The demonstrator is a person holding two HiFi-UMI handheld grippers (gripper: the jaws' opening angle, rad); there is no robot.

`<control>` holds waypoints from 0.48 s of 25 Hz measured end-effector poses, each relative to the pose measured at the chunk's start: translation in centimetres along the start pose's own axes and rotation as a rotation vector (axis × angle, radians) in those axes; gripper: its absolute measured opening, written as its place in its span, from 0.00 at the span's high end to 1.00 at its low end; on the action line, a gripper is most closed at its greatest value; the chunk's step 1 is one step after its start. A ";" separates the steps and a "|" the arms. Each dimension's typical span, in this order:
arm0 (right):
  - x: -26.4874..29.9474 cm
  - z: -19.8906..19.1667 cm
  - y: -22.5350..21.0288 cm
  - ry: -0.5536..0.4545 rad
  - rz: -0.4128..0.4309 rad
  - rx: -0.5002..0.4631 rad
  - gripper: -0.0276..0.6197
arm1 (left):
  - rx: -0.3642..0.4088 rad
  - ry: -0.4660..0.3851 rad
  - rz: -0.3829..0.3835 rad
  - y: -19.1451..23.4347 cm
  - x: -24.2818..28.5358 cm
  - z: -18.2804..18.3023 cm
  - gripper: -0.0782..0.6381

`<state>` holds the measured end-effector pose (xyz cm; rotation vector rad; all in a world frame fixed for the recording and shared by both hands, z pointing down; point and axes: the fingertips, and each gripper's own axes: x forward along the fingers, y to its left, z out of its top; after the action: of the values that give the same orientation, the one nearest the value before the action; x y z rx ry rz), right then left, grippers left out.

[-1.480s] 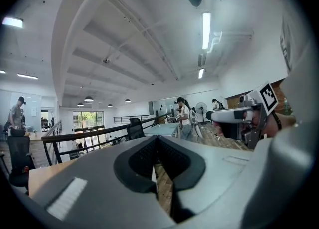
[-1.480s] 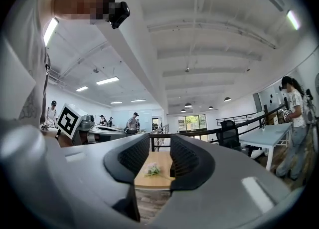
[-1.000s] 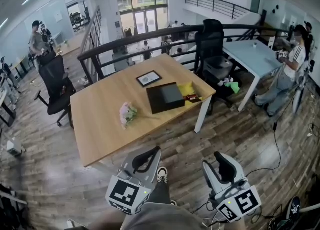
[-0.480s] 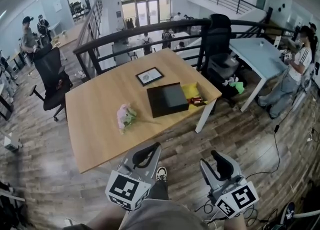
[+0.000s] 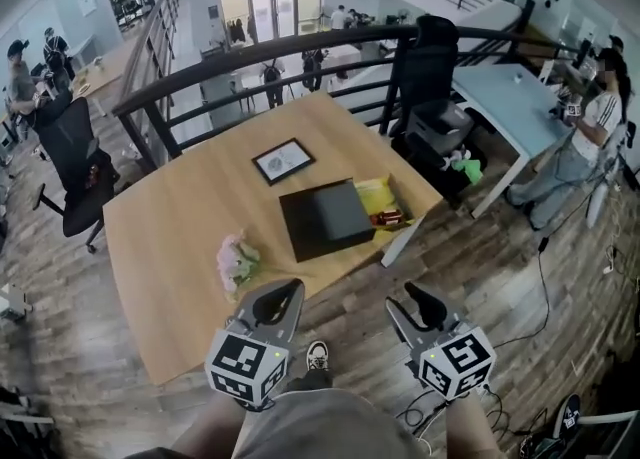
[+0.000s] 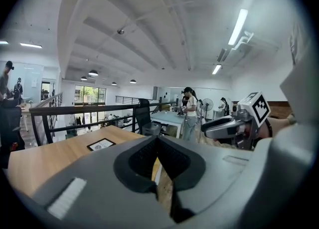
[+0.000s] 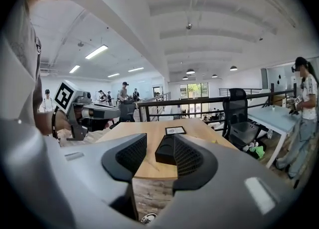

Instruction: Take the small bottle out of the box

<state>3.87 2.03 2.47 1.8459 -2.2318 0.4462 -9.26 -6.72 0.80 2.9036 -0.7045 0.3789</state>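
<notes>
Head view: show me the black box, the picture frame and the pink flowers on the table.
black box [image 5: 325, 219], head view, middle of its top face.
picture frame [image 5: 281, 160], head view, its pale centre panel.
pink flowers [image 5: 236, 259], head view, the blossoms.

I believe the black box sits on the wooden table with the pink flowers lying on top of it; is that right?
Not quite: the pink flowers lie on the wooden table itself, left of the black box and apart from it, as the head view shows.
</notes>
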 end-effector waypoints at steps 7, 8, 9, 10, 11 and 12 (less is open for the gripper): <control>8.9 -0.9 -4.9 0.125 -0.002 0.061 0.73 | -0.014 0.079 -0.043 6.1 6.0 -1.8 0.89; 9.9 -1.1 -5.5 0.144 -0.011 0.057 0.73 | -0.013 0.087 -0.051 6.8 6.8 -2.0 0.89; 10.8 -1.4 -6.2 0.162 -0.020 0.055 0.73 | -0.014 0.096 -0.057 7.5 7.6 -2.2 0.89; 11.7 -1.8 -7.0 0.181 -0.030 0.058 0.73 | -0.017 0.106 -0.061 8.1 8.4 -2.5 0.89; 12.4 -2.2 -7.7 0.200 -0.039 0.064 0.73 | -0.023 0.118 -0.065 8.6 9.1 -2.9 0.89; 13.1 -2.7 -8.5 0.219 -0.045 0.073 0.73 | -0.031 0.132 -0.068 9.1 9.9 -3.3 0.89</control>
<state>9.57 -10.47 10.41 1.7821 -2.0508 0.6944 -5.66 -18.42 7.28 2.8333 -0.5841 0.5408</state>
